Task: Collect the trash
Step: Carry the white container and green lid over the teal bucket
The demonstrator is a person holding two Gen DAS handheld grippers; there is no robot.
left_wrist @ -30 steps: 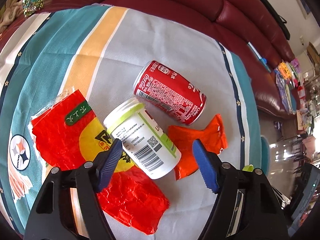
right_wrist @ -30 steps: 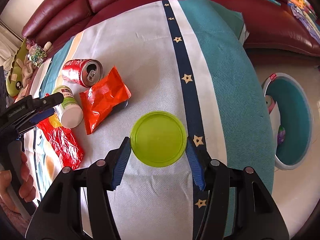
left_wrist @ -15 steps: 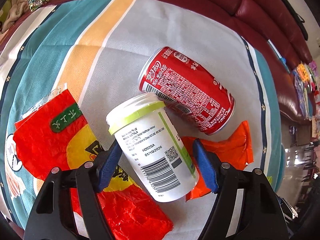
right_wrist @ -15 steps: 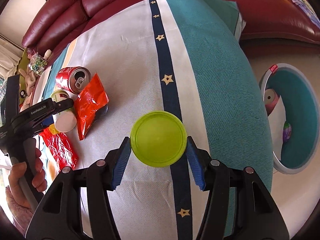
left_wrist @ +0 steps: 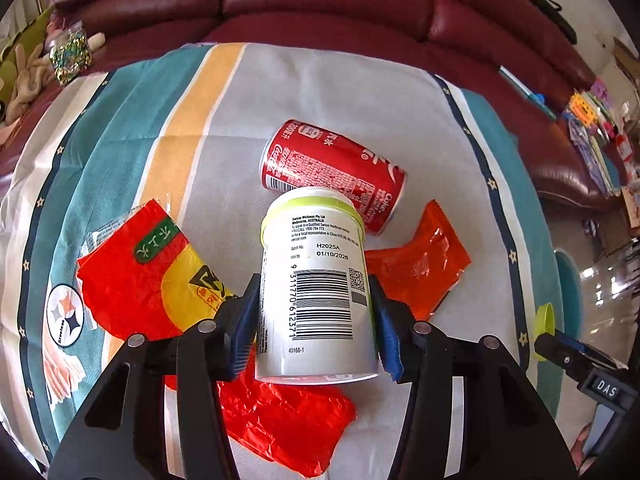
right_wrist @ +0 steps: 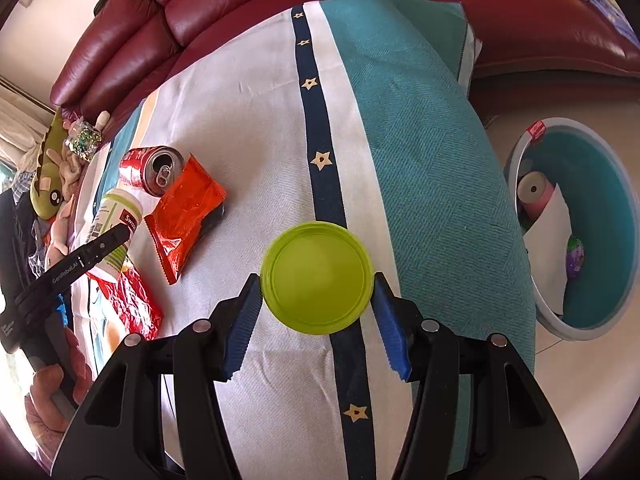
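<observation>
Left claw (left_wrist: 316, 316): blue pads closing on the white supplement bottle (left_wrist: 316, 280), one on each side of its lower body over the barcode label; pads look to be touching the wall, though whether they bear firmly yet I cannot tell. The bottle lies on its side, open neck pointing away, resting across the red plastic bag (left_wrist: 160, 280) on the cloth-covered surface (left_wrist: 340, 92).

Handling, as judged: rigid plastic, lidless and probably empty, so light; the glossy label may be slippery. The mid-body hold across the diameter seems sound. Round wall could roll or twist if pinched off-centre.

Right claw (right_wrist: 318, 302): pinching the lime-green lid (right_wrist: 318, 276) by its rim, pads at opposite edges, flat face toward the camera. Thin, stiff, very light; an edge grip suits it, but it could pop out if squeezed hard.

Just beyond the bottle: orange snack wrapper (left_wrist: 416, 272), crinkly and limp, best taken by a fold. Touching the bottle's neck, the red cola can (left_wrist: 336, 172) on its side, opened, thin-walled and easily dented.

Farther off, past the surface edge on the floor: teal bin (right_wrist: 624, 216), some items already inside.
</observation>
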